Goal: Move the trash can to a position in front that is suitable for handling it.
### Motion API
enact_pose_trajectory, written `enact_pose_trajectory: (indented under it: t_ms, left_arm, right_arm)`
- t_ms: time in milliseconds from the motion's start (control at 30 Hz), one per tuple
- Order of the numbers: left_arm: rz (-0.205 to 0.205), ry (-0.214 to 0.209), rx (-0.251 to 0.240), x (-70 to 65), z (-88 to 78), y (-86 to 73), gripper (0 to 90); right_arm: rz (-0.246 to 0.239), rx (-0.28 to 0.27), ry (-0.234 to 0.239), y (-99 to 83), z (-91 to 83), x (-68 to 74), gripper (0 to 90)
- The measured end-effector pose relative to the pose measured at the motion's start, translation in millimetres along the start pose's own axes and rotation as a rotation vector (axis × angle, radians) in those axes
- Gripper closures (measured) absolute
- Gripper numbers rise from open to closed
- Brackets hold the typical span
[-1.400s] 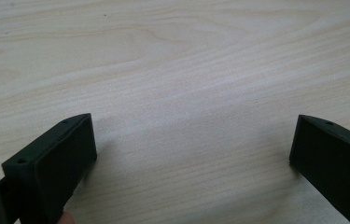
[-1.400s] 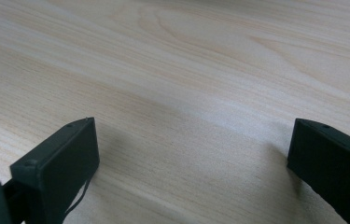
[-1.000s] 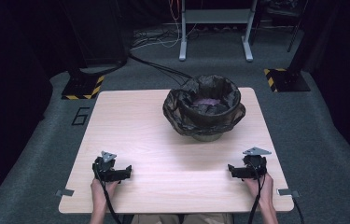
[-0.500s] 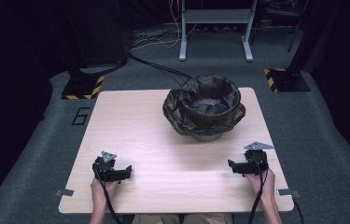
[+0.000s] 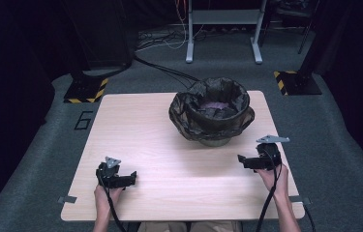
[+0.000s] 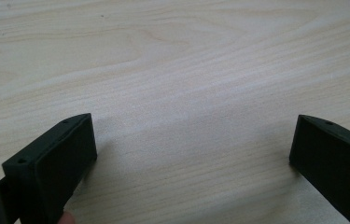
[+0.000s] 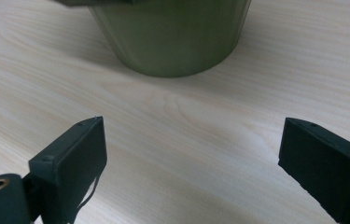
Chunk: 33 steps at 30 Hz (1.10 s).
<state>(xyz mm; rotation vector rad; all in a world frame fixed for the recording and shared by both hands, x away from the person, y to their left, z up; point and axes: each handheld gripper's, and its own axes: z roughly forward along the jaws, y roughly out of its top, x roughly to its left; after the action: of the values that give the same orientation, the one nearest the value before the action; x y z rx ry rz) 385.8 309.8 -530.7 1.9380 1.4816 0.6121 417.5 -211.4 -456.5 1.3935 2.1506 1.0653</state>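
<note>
Sitting on the far half of the wooden table [image 5: 169, 145], a little toward the right, is a green bin [image 5: 212, 116] with a dark bag [image 5: 189, 118] in it. The bag folds over the rim and hangs down the sides. Something pale pink lies inside, too small to tell what it is. From the middle of the table, the bin is at about 1 o'clock. In the right gripper view the bin's green side [image 7: 170, 37] stands straight ahead at 12 o'clock, with bare wood between it and the jaws. The right gripper [image 5: 241, 159] is at about 4 o'clock from the bin, held up in a hand [image 5: 273, 175], and its jaws are wide apart with nothing in them. The left gripper [image 5: 131, 179] is at about 7 o'clock from the bin, low near the table's close edge. Its jaws are wide apart too, over bare wood.
</note>
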Motion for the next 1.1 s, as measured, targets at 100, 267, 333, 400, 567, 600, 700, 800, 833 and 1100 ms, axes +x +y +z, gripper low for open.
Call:
enact_pose_trajectory:
  t_ms: [100,267,333,400,567,600,700,800,833,1100]
  left_arm:
    - [0.001,-0.001,0.000,0.1,0.0,0.0,0.1]
    - [-0.001,0.000,0.000,-0.1,0.0,0.0,0.1]
    - [0.000,0.000,0.000,0.0,0.0,0.0,0.1]
    - [0.000,0.000,0.000,-0.1,0.0,0.0,0.1]
    - [-0.001,0.000,0.000,-0.1,0.0,0.0,0.1]
    - [-0.001,0.000,0.000,-0.1,0.0,0.0,0.2]
    - [-0.001,0.000,0.000,-0.1,0.0,0.0,0.1]
    - [0.000,0.000,0.000,-0.1,0.0,0.0,0.1]
    - [0.000,0.000,0.000,-0.1,0.0,0.0,0.1]
    - [0.000,0.000,0.000,-0.1,0.0,0.0,0.1]
  right_arm:
    - [0.003,-0.006,0.005,5.7,-1.7,-1.0,7.2]
    - [-0.004,-0.020,0.013,26.3,-9.6,-4.3,7.4]
    - [-0.013,-0.022,0.008,33.5,-12.5,-5.0,7.4]
    - [-0.015,-0.028,0.008,37.6,-14.0,-5.6,7.5]
    - [-0.002,-0.048,0.026,61.0,-22.4,-9.6,7.7]
    - [-0.002,-0.052,0.029,63.4,-23.3,-10.0,7.6]
    - [-0.003,-0.062,0.029,73.8,-27.1,-9.9,7.7]
    - [-0.006,-0.074,0.035,83.3,-29.8,-10.4,8.1]
    - [-0.005,-0.077,0.036,85.6,-30.5,-10.7,8.1]
    - [-0.009,-0.107,0.040,110.9,-36.8,-12.4,9.3]
